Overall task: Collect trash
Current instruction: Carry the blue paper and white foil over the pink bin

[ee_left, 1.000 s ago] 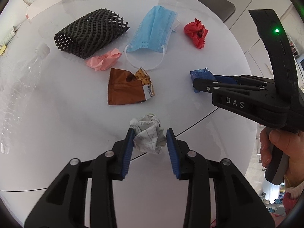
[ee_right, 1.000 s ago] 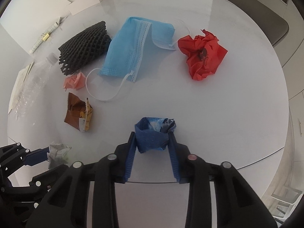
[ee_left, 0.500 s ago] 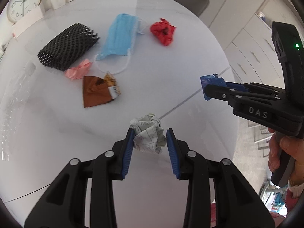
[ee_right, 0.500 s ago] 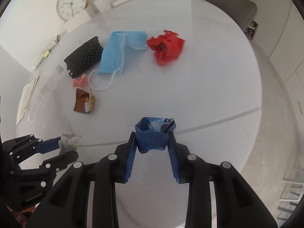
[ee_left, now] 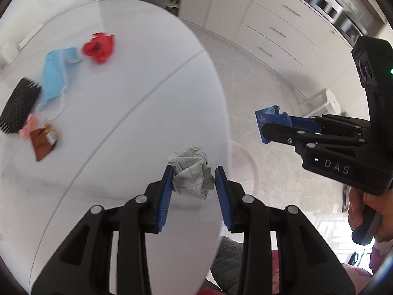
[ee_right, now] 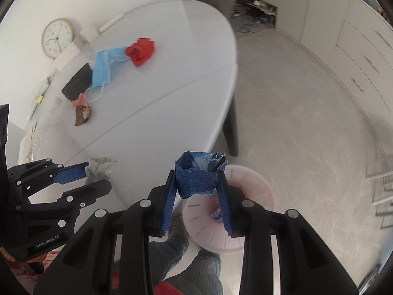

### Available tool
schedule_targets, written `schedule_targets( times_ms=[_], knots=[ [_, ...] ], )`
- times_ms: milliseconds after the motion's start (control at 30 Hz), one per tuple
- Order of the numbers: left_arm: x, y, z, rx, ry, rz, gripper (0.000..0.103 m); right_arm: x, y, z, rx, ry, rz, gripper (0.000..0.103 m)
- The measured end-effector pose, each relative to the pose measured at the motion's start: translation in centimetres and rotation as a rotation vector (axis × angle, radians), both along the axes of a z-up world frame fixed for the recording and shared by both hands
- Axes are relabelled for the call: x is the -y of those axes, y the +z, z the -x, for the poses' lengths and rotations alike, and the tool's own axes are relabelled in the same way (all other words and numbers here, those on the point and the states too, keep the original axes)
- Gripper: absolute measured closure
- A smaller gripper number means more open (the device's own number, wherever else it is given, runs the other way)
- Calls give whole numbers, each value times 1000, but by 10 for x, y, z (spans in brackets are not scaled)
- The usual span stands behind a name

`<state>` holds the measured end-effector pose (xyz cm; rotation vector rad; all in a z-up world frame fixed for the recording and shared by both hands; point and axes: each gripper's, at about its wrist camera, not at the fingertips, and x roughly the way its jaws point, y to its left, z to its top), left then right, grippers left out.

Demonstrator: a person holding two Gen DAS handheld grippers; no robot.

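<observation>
Paper ball (ee_left: 190,173): crumpled white, pinched in the left tongs (ee_left: 192,180) at the desk (ee_left: 137,78) edge
Blue wrapper (ee_right: 197,175): pinched in the right tongs (ee_right: 197,189), above the pink bin (ee_right: 255,194) on the floor
Desk: red wad (ee_right: 140,51), blue face mask (ee_right: 105,65), black foam net (ee_right: 77,82)

The pink bin (ee_right: 245,196) is partly hidden behind the right hand-held gripper (ee_right: 197,184); the table's (ee_left: 122,98) litter is motion-blurred.

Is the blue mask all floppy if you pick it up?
Probably yes. The mask lies flat and creased on the table, so it would likely droop. Its thin ear loop curls loosely and may dangle or snag. It looks light.
</observation>
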<state>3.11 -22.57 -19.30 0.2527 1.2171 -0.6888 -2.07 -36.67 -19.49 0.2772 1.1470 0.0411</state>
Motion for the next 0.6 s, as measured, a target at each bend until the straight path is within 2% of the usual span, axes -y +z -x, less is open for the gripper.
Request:
schedule_targets(
  times_ms=[300, 500, 600],
  knots=[
    [58, -4, 36, -17, -181, 2, 69, 43, -7, 64, -24, -159, -13, 70],
    [76, -4, 56, -38, -236, 2, 68, 56, -8, 83, -25, -202, -16, 70],
    [83, -5, 64, -49, -264, -2, 64, 60, -10, 87, -30, -213, -18, 69]
  ],
)
